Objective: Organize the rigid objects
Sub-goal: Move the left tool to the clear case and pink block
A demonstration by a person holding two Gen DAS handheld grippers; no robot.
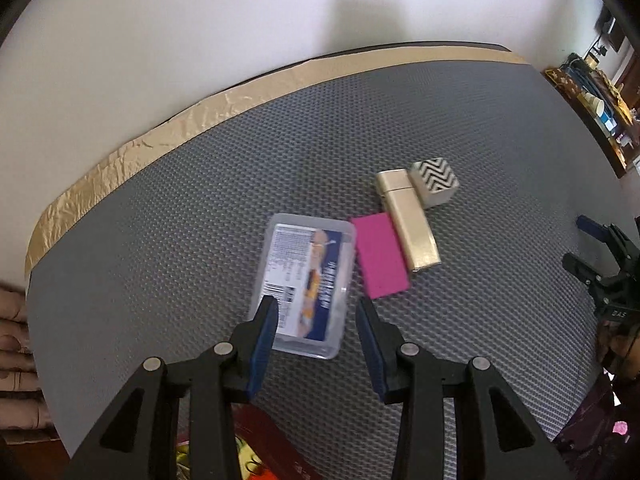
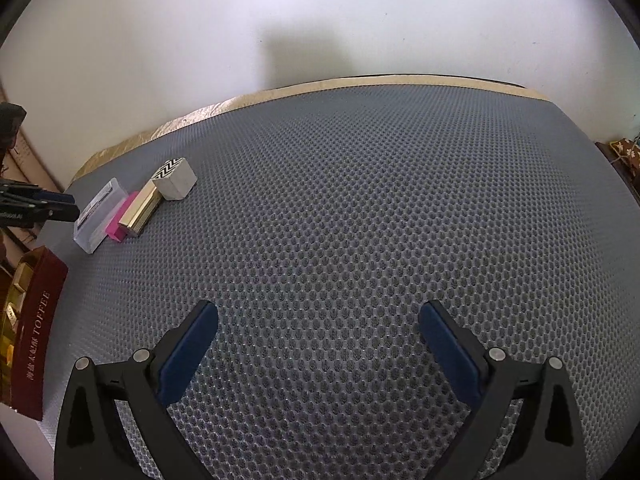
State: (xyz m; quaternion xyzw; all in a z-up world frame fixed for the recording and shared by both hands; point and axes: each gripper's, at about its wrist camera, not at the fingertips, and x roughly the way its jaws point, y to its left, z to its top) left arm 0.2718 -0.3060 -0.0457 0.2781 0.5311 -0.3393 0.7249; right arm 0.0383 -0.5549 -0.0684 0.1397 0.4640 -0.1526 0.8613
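Several rigid objects lie in a row on the grey mesh mat point(image 1: 160, 240): a clear plastic box with a printed label point(image 1: 308, 284), a pink block point(image 1: 380, 256), a gold box point(image 1: 408, 220) and a small box with a black-and-white zigzag top point(image 1: 434, 180). My left gripper point(image 1: 316, 320) is open, its jaws spread just above the near end of the clear box, not touching it. In the right wrist view the row sits far left: clear box point(image 2: 100, 216), pink block point(image 2: 120, 224), gold box point(image 2: 142, 208), zigzag box point(image 2: 174, 180). My right gripper point(image 2: 318, 320) is open and empty over bare mat.
A dark red "TOFFEE" box point(image 2: 36, 332) sits at the mat's left edge. A tan paper strip point(image 1: 160, 136) lines the far edge against a white wall. Cluttered shelves point(image 1: 600, 96) stand at the far right. The right gripper shows at the right edge point(image 1: 608, 264).
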